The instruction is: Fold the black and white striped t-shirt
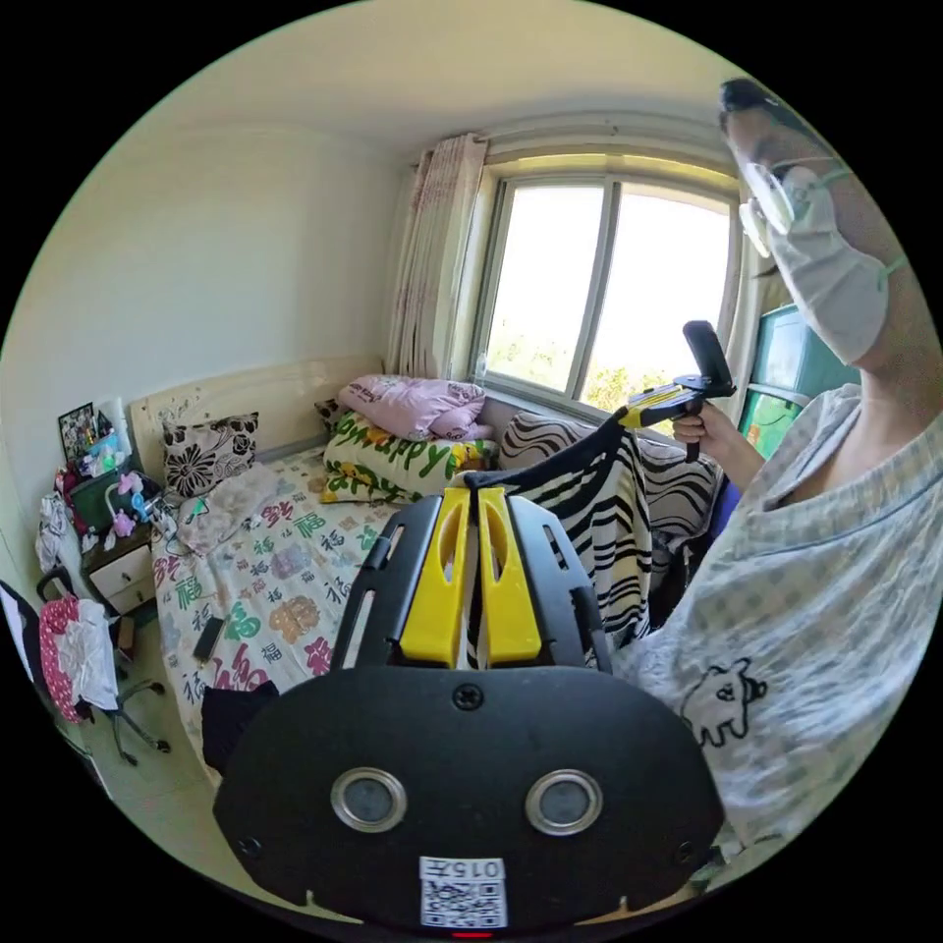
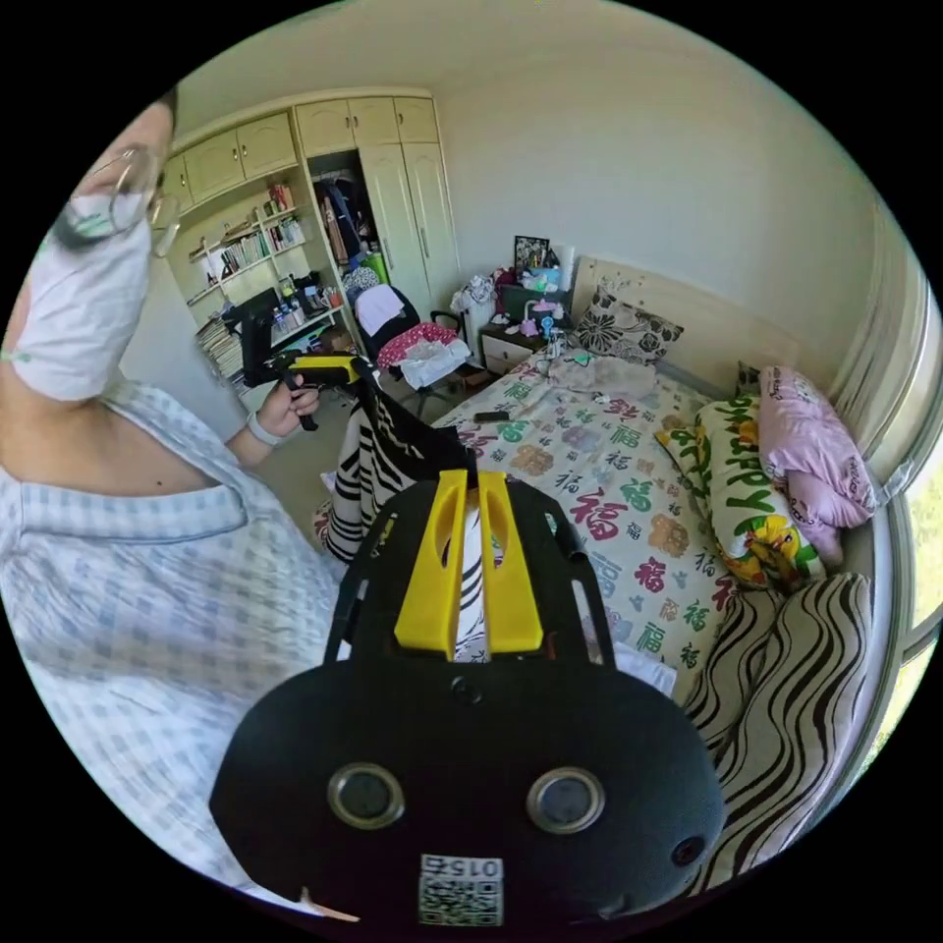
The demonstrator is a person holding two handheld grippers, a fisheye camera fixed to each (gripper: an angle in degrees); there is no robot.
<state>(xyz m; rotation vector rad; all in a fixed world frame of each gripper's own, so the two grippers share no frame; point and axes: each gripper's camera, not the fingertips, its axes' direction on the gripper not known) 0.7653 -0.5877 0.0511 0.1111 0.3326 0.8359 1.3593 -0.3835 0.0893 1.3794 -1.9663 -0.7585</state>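
while both yellow-jawed tools are raised above the bed, the scene reads as follows:

left gripper (image 1: 472, 496): in the left gripper view its two flat yellow jaws stand almost together, pinching the black edge of the striped t-shirt (image 1: 599, 511); in the right gripper view the same tool (image 2: 359, 371) is seen held in the person's hand (image 2: 285, 408), fabric hanging from its tip.

right gripper (image 2: 471, 481): in the right gripper view its jaws are pressed close on another part of the shirt edge; in the left gripper view it (image 1: 621, 416) is held up in front of the window (image 1: 609, 285), cloth clamped at its tip.

striped t-shirt: soft knit with wavy black and white bands and black trim, stretched in the air between the two grippers and draping down in front of the person, over the bed's edge.

writing: the bed sheet (image 2: 589, 462) is printed with large coloured chinese characters; a rolled quilt (image 2: 737, 491) carries big green and yellow letters, readable in part as "happy". the white code stickers on the black gripper housings are too small to make out.

textures: a striped brown and cream blanket (image 2: 786, 668) lies by the window; a floral pillow (image 1: 208, 452) leans on the pale headboard; a pink padded quilt (image 1: 413, 403) tops the rolled one.
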